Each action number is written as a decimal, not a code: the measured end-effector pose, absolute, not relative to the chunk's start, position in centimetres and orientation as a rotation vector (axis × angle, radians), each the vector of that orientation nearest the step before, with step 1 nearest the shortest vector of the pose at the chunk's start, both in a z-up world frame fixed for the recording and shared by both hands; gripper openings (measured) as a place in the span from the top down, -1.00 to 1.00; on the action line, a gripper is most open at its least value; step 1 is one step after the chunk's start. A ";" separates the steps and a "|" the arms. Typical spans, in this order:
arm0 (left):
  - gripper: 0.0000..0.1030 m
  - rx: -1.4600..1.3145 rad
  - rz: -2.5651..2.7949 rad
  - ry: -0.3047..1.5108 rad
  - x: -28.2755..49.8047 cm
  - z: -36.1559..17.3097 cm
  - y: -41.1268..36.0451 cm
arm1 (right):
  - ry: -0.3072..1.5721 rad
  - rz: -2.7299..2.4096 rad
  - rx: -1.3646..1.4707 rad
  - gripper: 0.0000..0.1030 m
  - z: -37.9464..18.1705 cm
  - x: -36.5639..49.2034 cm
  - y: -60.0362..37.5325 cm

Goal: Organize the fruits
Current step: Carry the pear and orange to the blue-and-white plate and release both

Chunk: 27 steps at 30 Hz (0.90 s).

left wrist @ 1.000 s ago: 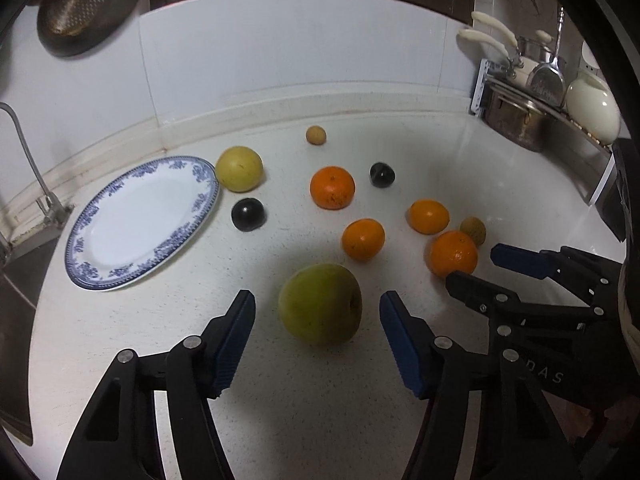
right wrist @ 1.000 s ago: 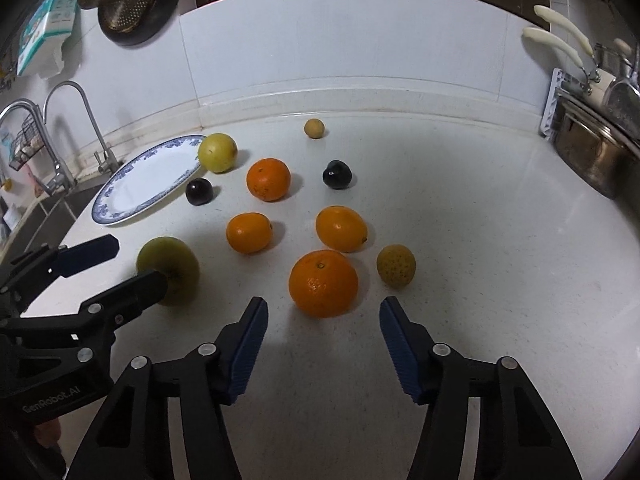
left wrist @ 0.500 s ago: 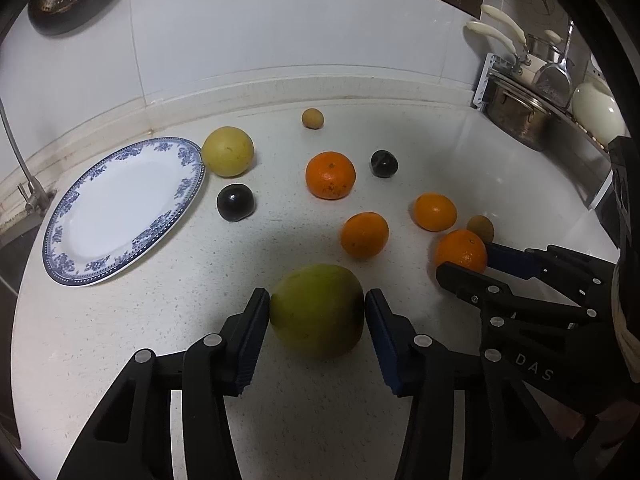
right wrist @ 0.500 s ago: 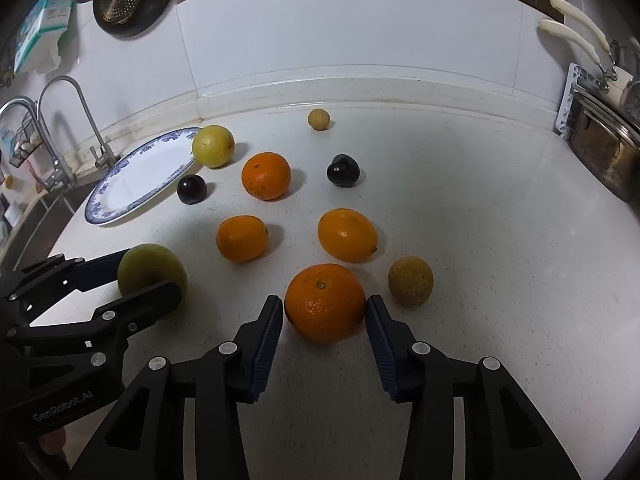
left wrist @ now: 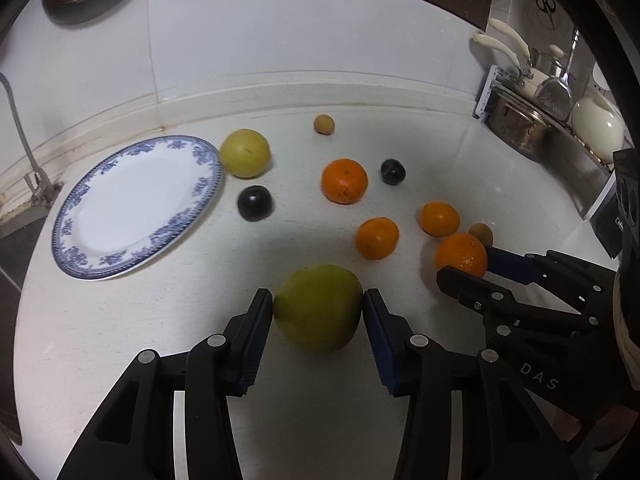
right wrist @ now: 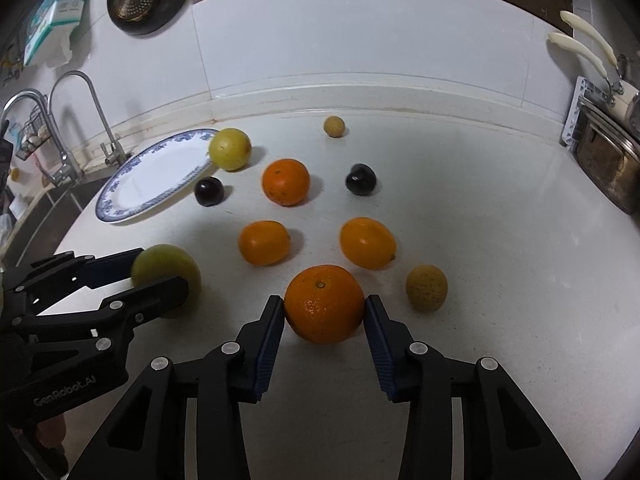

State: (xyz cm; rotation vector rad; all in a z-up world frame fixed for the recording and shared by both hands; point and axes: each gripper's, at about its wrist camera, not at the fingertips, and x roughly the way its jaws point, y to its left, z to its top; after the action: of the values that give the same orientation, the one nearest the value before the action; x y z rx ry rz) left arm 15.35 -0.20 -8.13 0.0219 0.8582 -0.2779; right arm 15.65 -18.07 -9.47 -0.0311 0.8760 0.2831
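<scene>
Left gripper [left wrist: 318, 306] "GenRobot.AI" jaws closing on pear [left wrist: 318, 308] | right gripper [right wrist: 325, 308] "DAS" clamps orange [right wrist: 324, 304]

We read two markings. The black plastic body of the right gripper [left wrist: 486, 266], seen from the left wrist view, bears the pale letters "DAS"; any further letters are hidden. The black plastic body of the left gripper [right wrist: 160, 276], seen from the right wrist view, carries "GenRobot.AI".

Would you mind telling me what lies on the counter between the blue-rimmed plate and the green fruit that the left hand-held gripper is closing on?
Only bare white counter lies between the plate and the green fruit; the left wrist view shows it.
</scene>
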 end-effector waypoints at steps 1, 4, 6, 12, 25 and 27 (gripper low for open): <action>0.11 0.021 -0.274 0.851 15.2 -8.0 0.1 | 0.871 0.286 -0.033 0.18 -9.3 15.5 -17.9; 0.12 0.017 -0.273 0.834 14.8 -7.6 0.9 | 0.855 0.300 -0.042 0.18 -8.6 15.3 -17.0; 0.12 0.009 -0.272 0.819 14.5 -7.3 1.5 | 0.846 0.312 -0.047 0.18 -8.1 15.2 -16.4; 0.12 -0.009 -0.248 0.783 14.0 -6.3 3.8 | 0.820 0.345 -0.062 0.18 -6.9 14.8 -14.3; 0.12 0.009 -0.171 0.706 14.6 -4.9 9.8 | 0.785 0.440 -0.077 0.18 -5.4 15.7 -8.3; 0.12 0.019 -0.158 0.698 15.0 -4.8 10.8 | 0.775 0.451 -0.077 0.18 -5.1 16.3 -7.4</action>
State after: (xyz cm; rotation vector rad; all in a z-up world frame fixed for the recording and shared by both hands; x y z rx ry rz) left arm 15.01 10.77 -4.77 0.0188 0.6976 -0.1582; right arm 16.27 -7.39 -5.14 -0.0771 0.7750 0.4505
